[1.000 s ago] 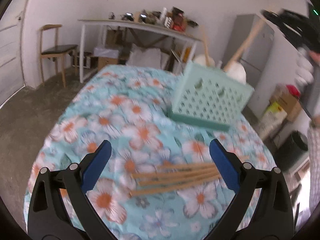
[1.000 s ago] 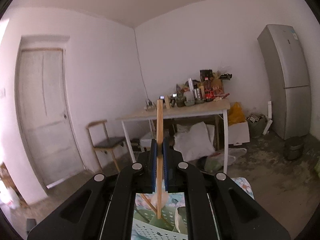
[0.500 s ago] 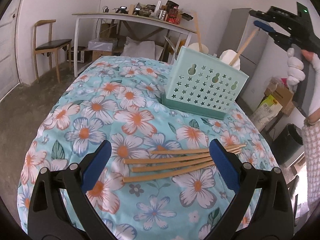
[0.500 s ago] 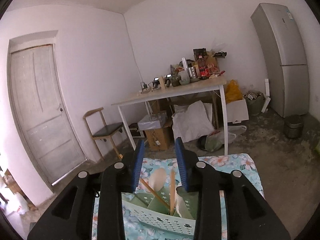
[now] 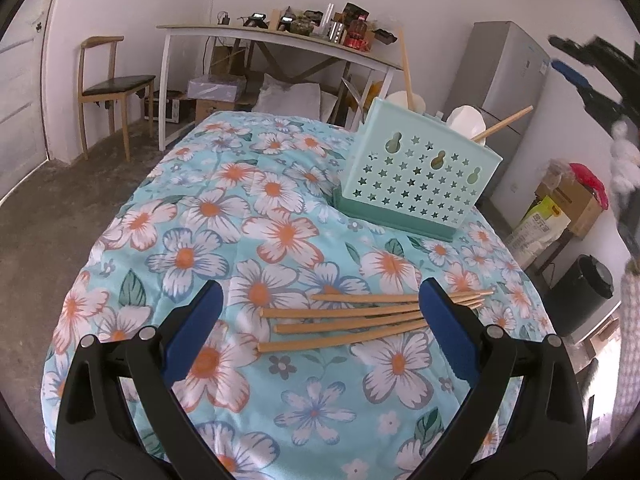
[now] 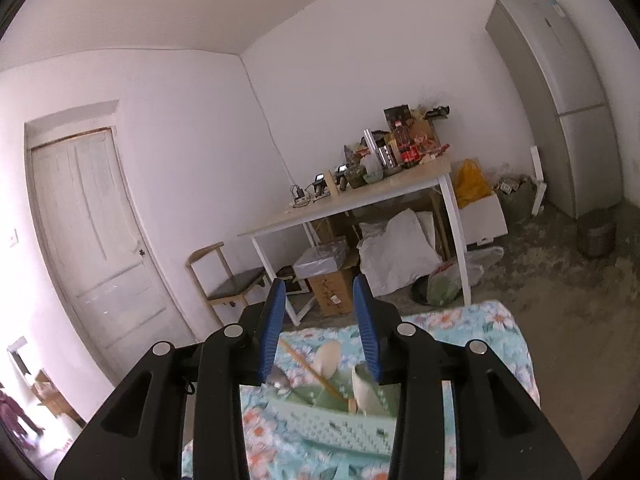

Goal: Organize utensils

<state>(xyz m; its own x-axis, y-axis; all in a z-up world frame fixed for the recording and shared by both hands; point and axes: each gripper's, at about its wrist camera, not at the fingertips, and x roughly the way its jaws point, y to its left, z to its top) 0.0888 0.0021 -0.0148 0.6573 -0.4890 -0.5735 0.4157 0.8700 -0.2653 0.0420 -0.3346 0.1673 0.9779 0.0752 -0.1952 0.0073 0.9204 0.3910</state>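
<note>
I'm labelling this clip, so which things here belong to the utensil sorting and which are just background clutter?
Part of the job:
- chopsticks lying loose on the floral cloth
- green holder, already holding chopsticks and white spoons
- left gripper, open over the loose chopsticks
- right gripper, open and empty

Just lying about:
- cluttered table
- chair
- fridge
- boxes

floral-covered bed (image 5: 208, 216), perhaps a table, bears green basket (image 5: 416, 184) and chopsticks (image 5: 352, 320).
</note>
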